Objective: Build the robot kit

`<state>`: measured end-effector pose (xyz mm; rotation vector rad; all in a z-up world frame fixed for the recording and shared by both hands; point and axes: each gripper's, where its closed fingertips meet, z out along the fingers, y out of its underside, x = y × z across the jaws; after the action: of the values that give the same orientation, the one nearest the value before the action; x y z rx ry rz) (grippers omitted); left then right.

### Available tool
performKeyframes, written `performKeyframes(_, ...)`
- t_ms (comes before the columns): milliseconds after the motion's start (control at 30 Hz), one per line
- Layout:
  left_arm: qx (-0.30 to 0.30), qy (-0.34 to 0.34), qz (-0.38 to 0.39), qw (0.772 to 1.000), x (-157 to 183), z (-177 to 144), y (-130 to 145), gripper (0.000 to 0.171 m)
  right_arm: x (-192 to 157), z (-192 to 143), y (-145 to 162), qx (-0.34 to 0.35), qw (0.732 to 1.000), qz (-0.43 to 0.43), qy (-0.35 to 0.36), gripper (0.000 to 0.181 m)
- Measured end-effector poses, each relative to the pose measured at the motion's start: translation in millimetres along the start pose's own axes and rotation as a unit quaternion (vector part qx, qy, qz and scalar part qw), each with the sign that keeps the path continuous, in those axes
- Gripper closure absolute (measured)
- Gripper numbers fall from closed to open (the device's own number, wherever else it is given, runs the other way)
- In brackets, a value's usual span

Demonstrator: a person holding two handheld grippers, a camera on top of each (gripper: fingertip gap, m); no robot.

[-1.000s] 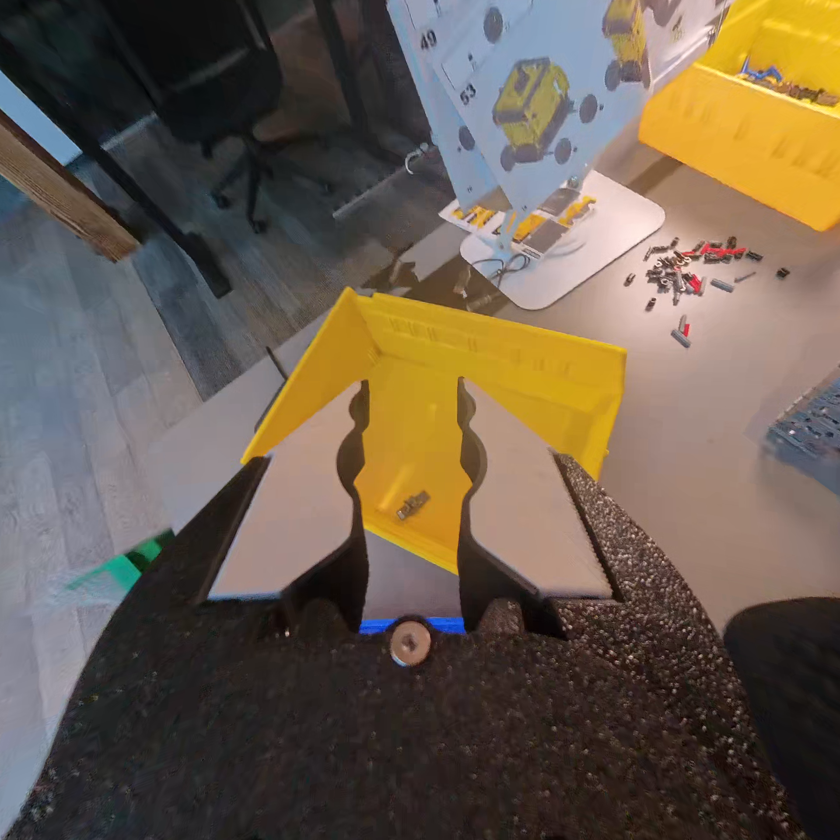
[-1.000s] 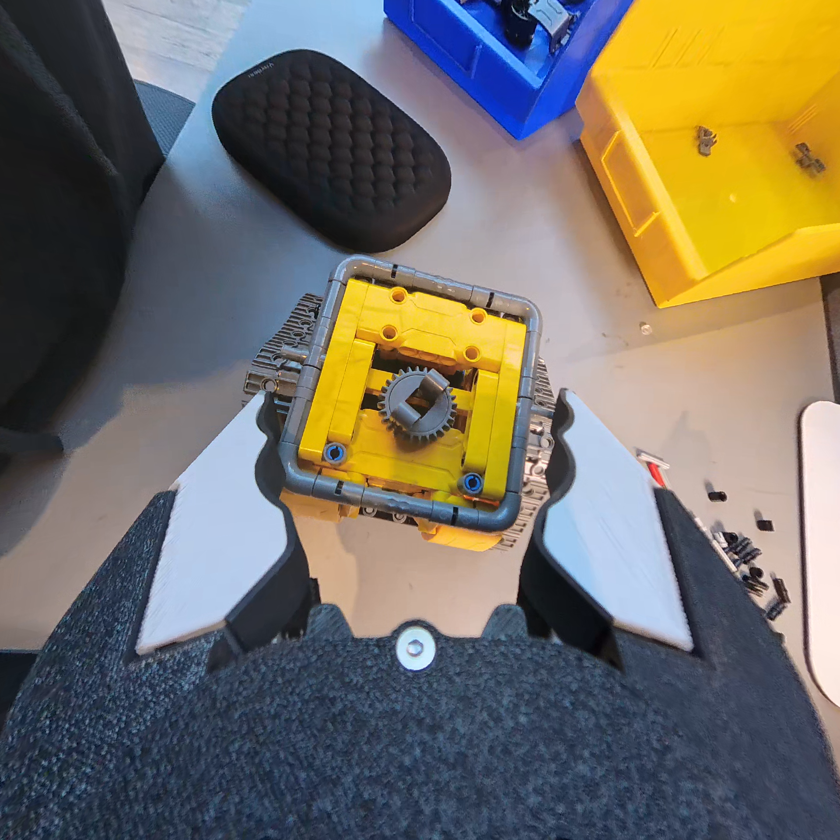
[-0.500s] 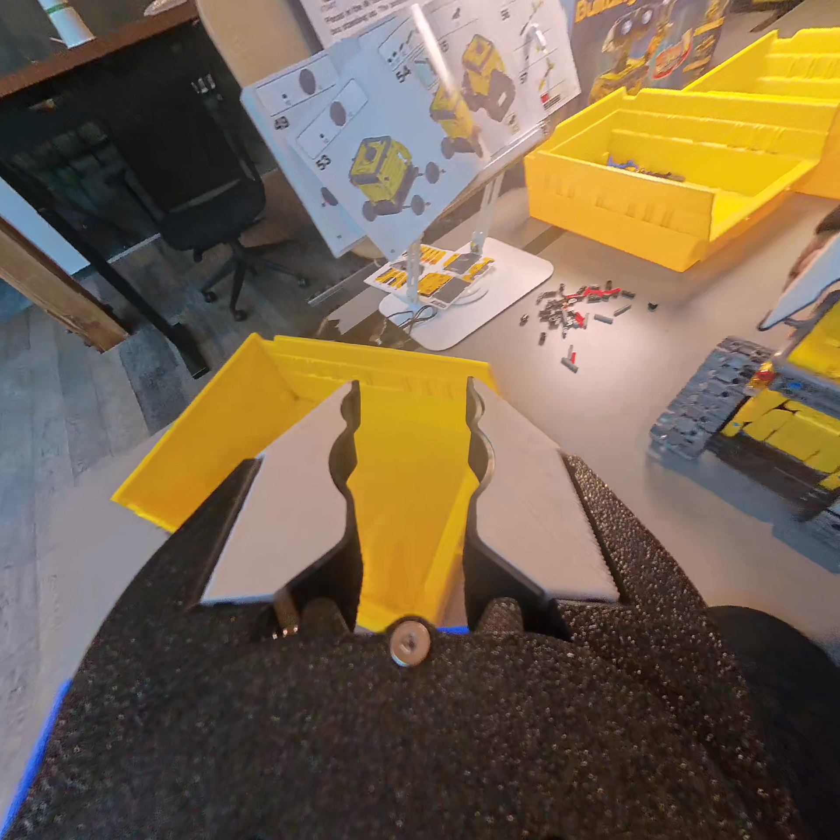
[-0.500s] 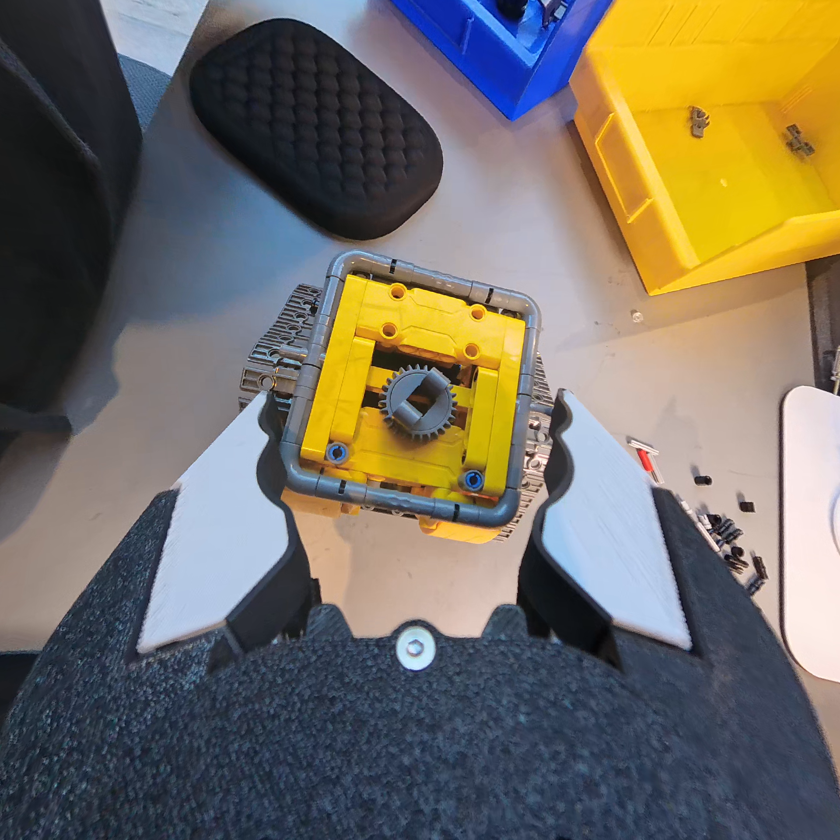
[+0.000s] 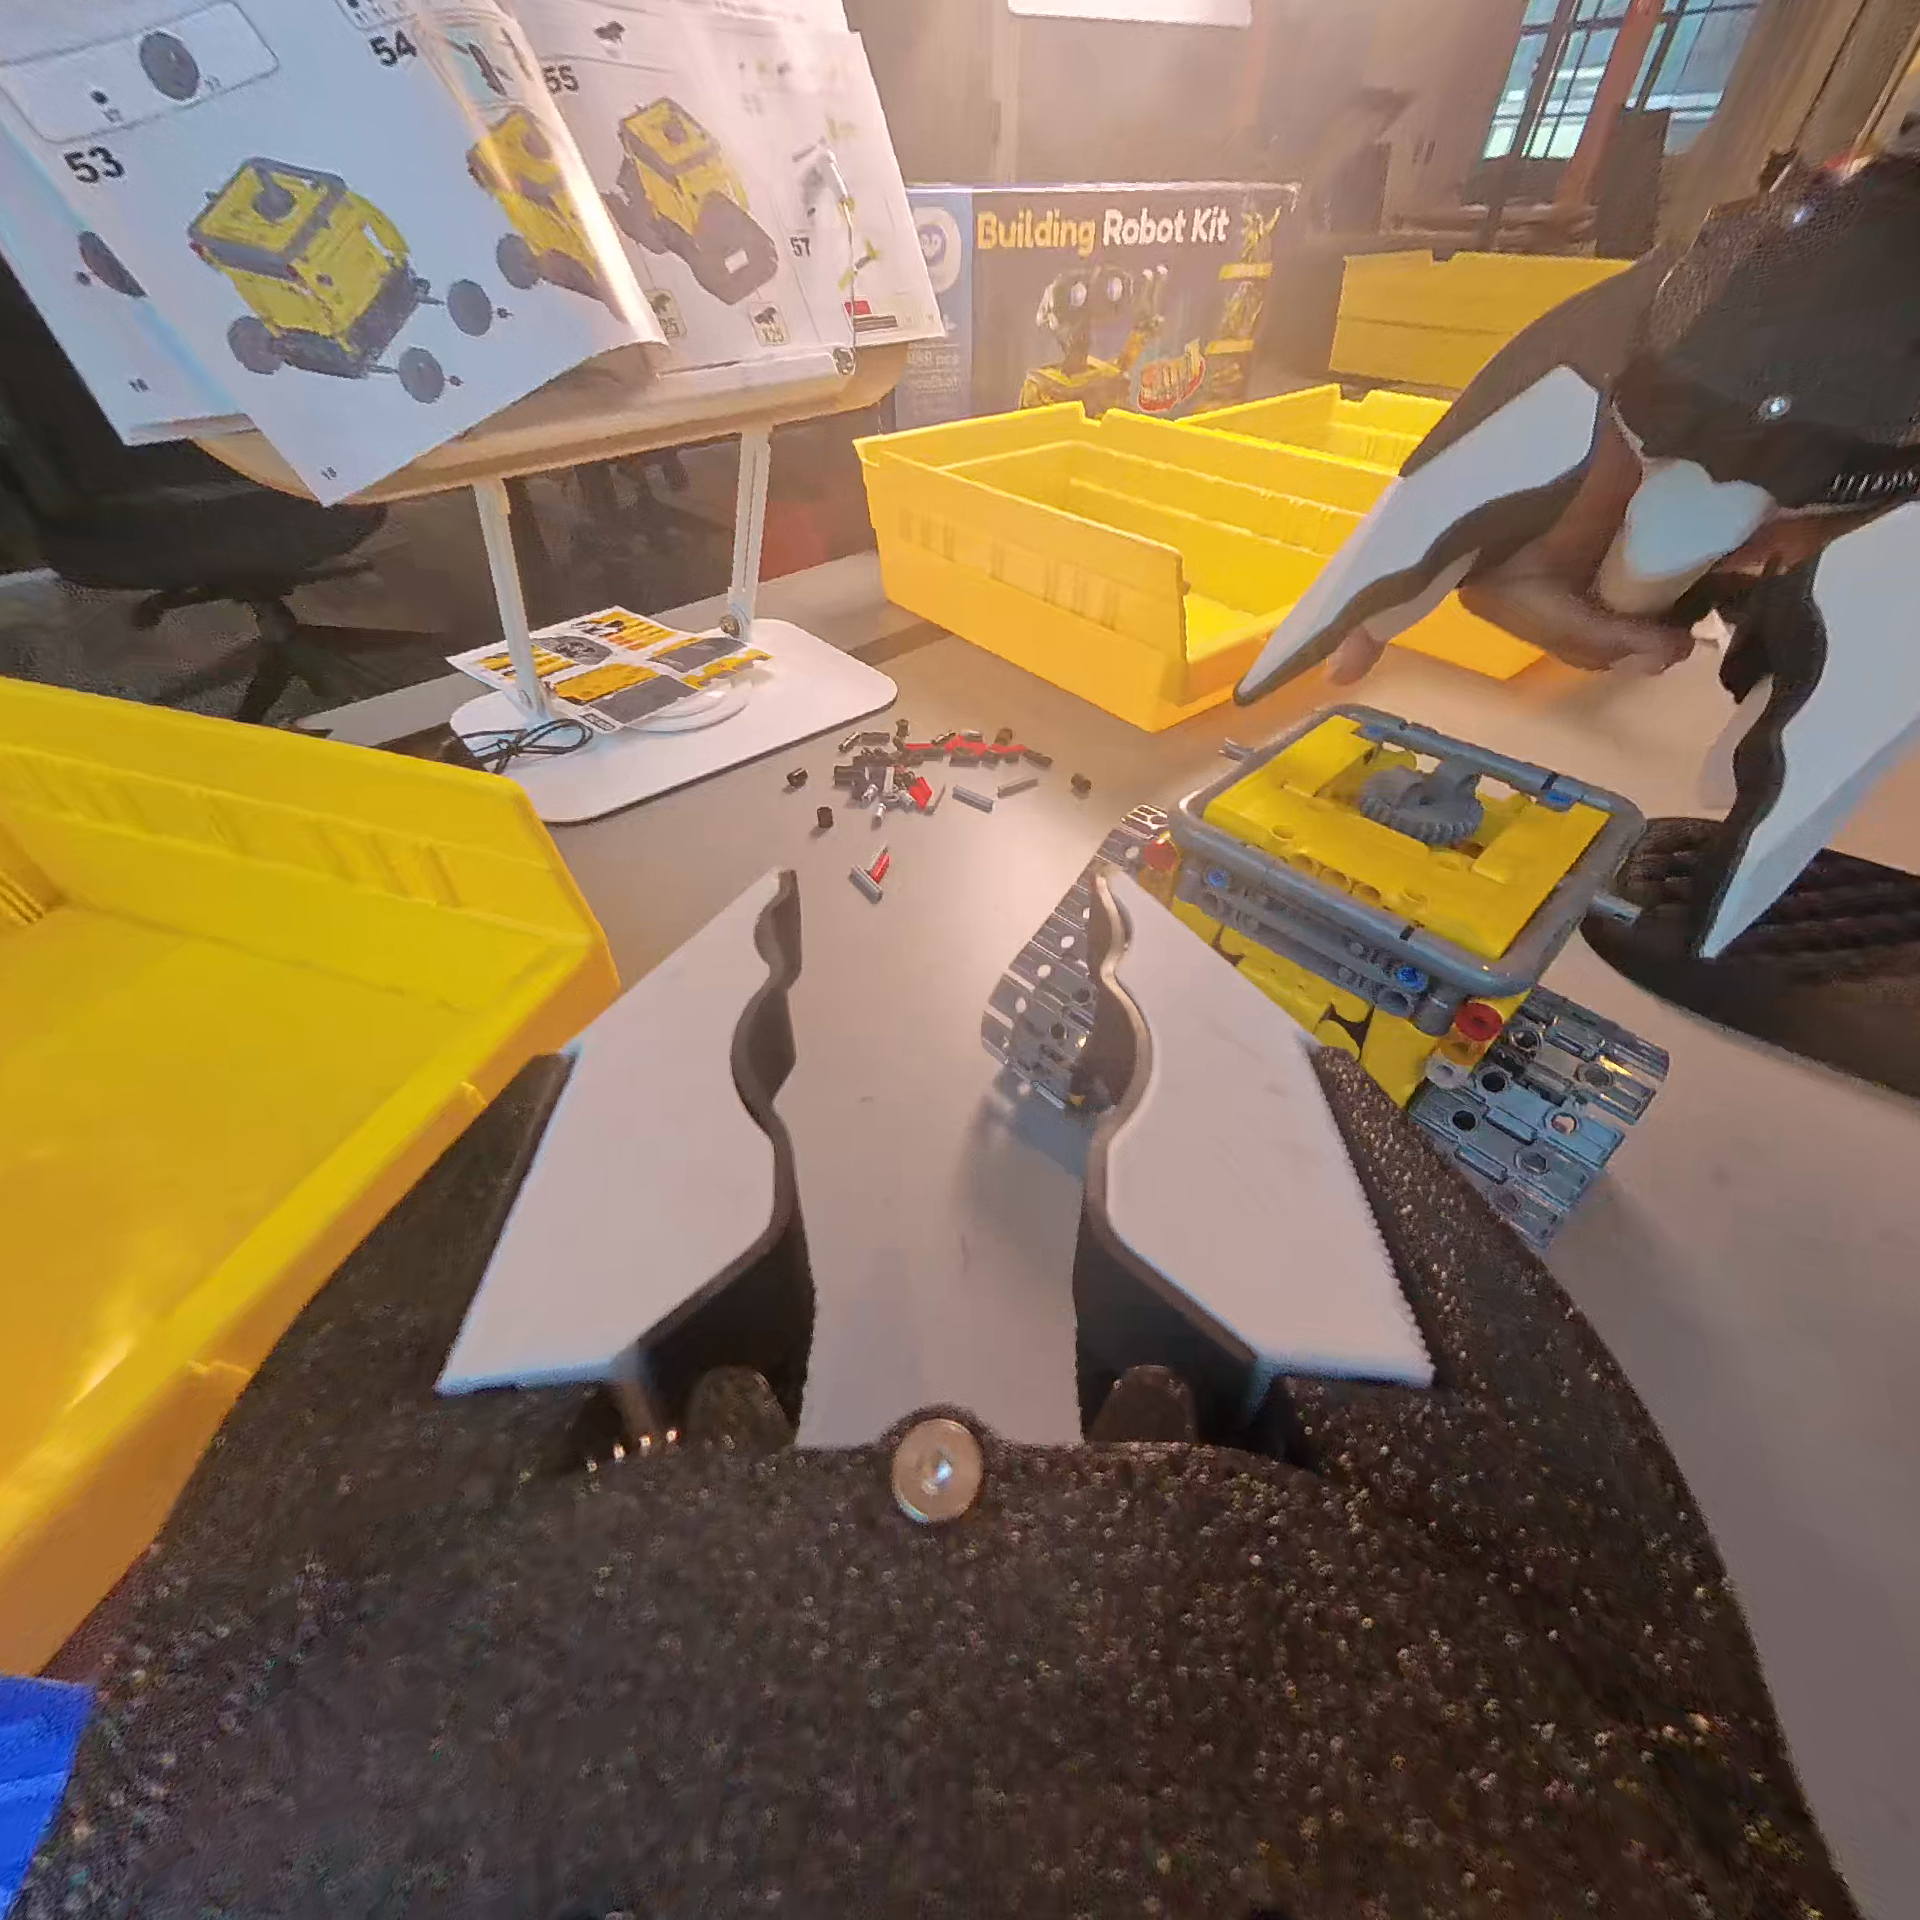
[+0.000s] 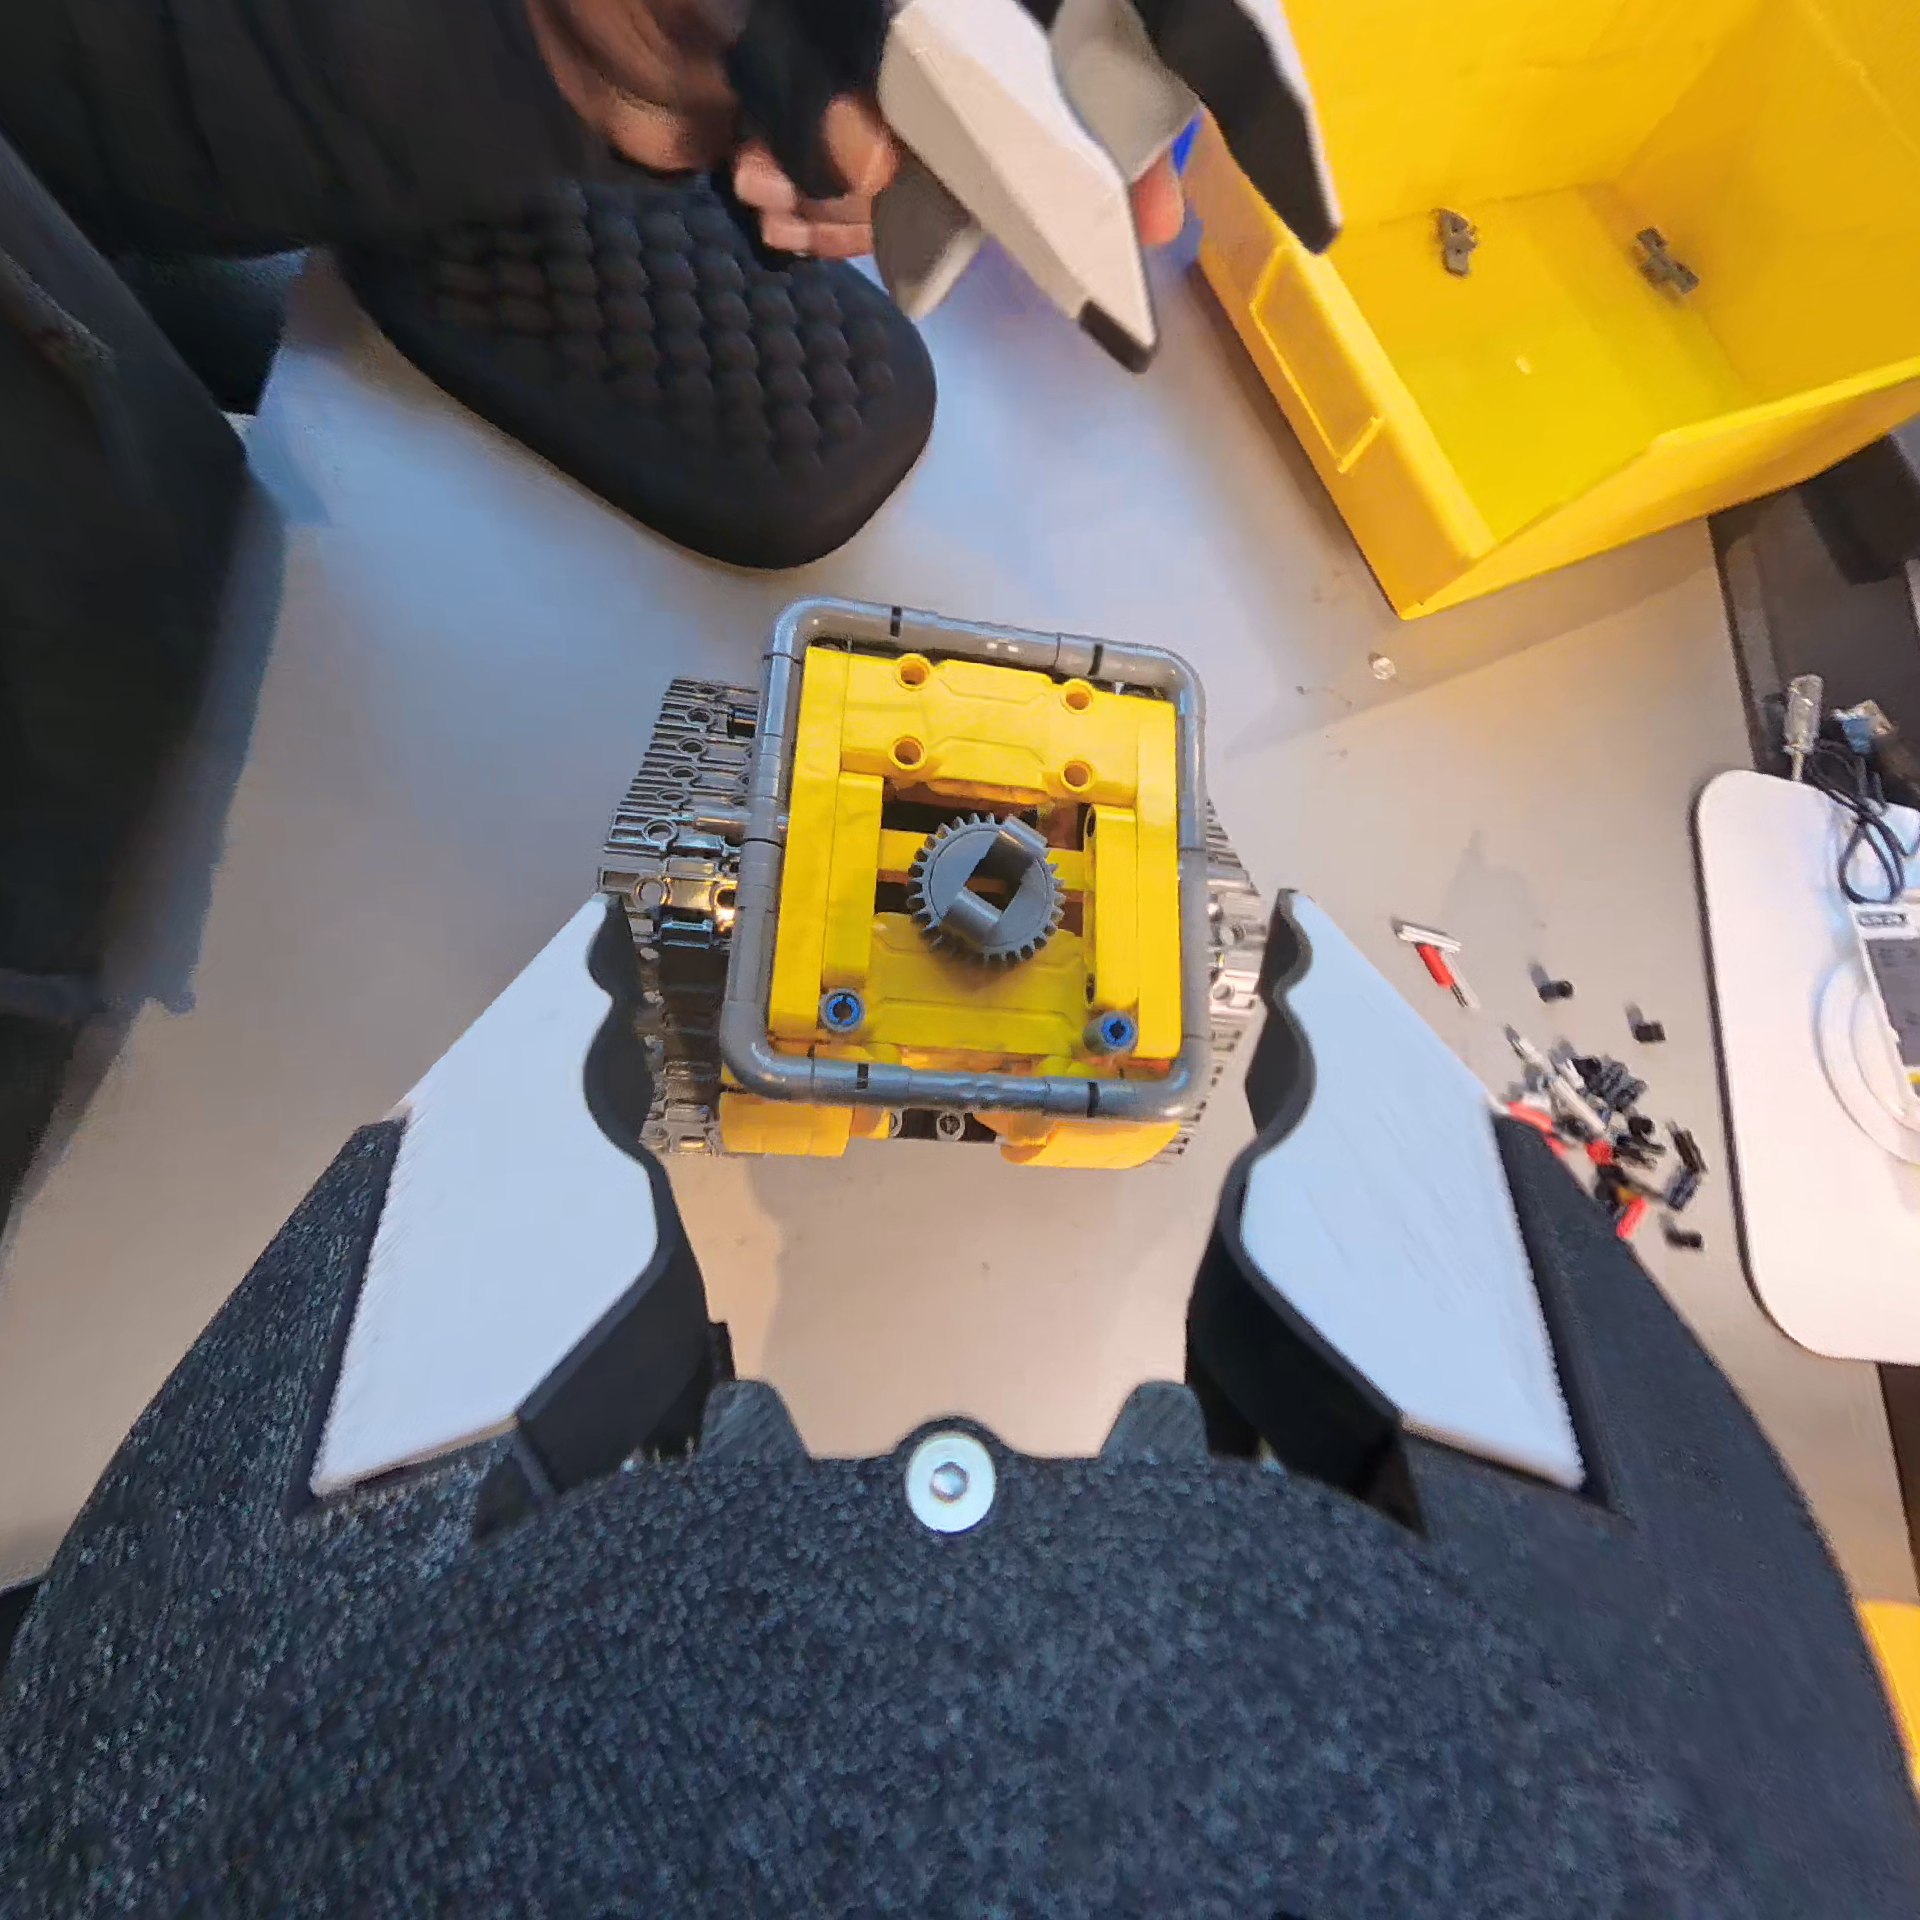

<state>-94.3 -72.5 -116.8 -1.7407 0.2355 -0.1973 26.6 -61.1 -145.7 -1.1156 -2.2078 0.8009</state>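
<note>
Right gripper (image 6: 935,1039) fingers spread, straddling tracked yellow model (image 6: 966,883) | left gripper (image 5: 940,997) fingers parted, empty, just beside | risk: nudging model, loosening top gear (image 6: 982,894)

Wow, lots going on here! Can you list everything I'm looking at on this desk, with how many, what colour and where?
Brick vehicle: one, yellow with grey tracks, mid-table, between the right gripper's open fingers.
Gear: one, grey, on the vehicle's top.
Bins: several, yellow, along the table's edges; the nearest holds two small grey parts.
Small pins: a scattered pile, black, red and grey, by the white stand.
Instruction booklet: one, white, propped on that stand.
Kit box: one, dark, behind the bins.
Padded rest: one, black, beside the vehicle.
Left gripper: open, holding nothing, above bare table.
Right gripper: open, straddling the vehicle.
</note>
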Motion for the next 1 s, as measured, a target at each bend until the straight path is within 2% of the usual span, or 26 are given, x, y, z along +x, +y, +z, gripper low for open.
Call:
performKeyframes(133, -0.004, -0.012, 0.042, 0.999, 6.9, 0.2, 5.9, 0.115, -5.3, -6.1, 1.8, 0.000, 0.999, 0.031, 0.025, 0.063)
performKeyframes(333, -0.012, -0.009, 0.059, 0.998, 11.1, 4.7, 11.8, 0.107, -17.5, -22.6, -2.7, 0.030, 0.992, 0.079, 0.090, 0.063)
performKeyframes(500, 0.020, -0.041, 0.055, 0.997, 3.2, -5.9, 3.8, 0.095, -31.7, -48.6, -2.3, 0.093, 0.967, 0.150, 0.185, 0.064)
performKeyframes(533, 0.027, -0.046, 0.045, 0.998, 5.1, -14.8, 0.8, 0.091, -37.4, -56.8, -1.1, 0.104, 0.960, 0.163, 0.205, 0.065)
performKeyframes(633, 0.069, -0.065, 0.009, 0.995, 21.2, -58.9, -1.7, 0.094, -62.2, -80.0, 6.8, 0.124, 0.942, 0.188, 0.250, 0.067)
performKeyframes(767, 0.076, -0.092, -0.023, 0.993, 56.6, -125.2, 22.5, 0.095, -106.3, -93.1, 13.0, 0.144, 0.930, 0.206, 0.268, 0.067)
performKeyframes(867, 0.071, -0.111, -0.037, 0.991, 82.6, -179.5, 43.1, 0.096, -142.8, -83.5, 3.3, 0.185, 0.921, 0.223, 0.260, 0.068)
performKeyframes(1000, 0.055, -0.150, -0.032, 0.987, 111.2, -257.3, 73.2, 0.098, -197.9, -41.8, -19.8, 0.217, 0.925, 0.213, 0.228, 0.069)
